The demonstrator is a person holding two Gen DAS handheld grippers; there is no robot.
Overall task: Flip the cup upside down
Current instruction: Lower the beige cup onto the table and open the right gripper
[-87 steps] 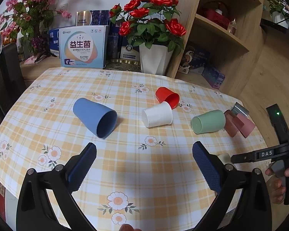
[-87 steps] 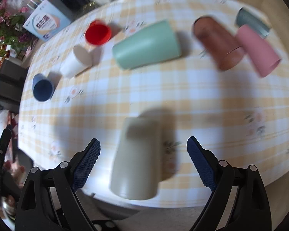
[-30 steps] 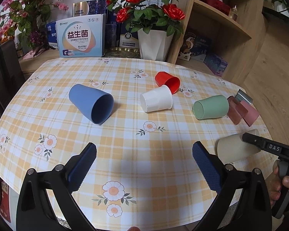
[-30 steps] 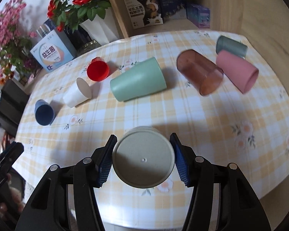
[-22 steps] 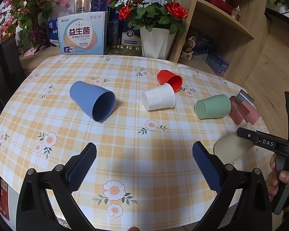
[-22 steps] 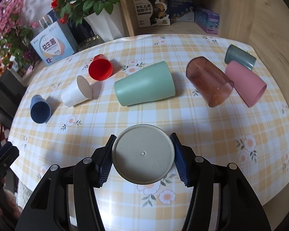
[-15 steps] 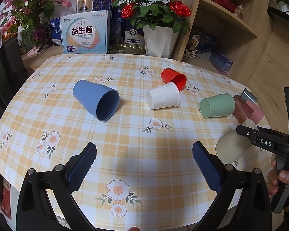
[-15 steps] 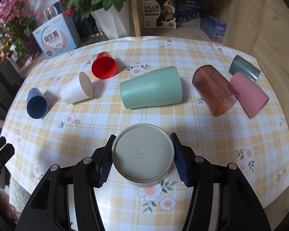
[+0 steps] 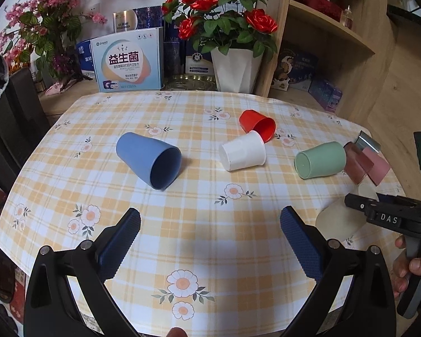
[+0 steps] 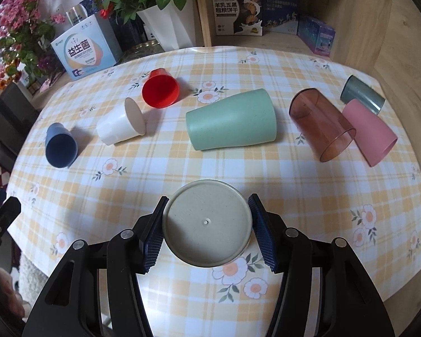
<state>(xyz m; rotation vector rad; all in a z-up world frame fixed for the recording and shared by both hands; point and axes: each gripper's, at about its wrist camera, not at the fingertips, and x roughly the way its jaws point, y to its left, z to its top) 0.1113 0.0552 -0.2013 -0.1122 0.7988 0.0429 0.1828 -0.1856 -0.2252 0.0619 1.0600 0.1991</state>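
Beige cup is sitting pinched between the right gripper's blue pads, flat base facing the camera, over the near edge of the table. The yellow plaid floral cloth is carrying 7 more cups lying on their sides: blue cup toward the left edge, white cup, red cup, green cup, brown clear cup, pink cup and grey cup at the far right corner. Wooden shelves and a vase of roses are standing behind. The left gripper is hovering over the near edge, jaws spread wide. The left wrist view is showing the beige cup half hidden by the right gripper's body.
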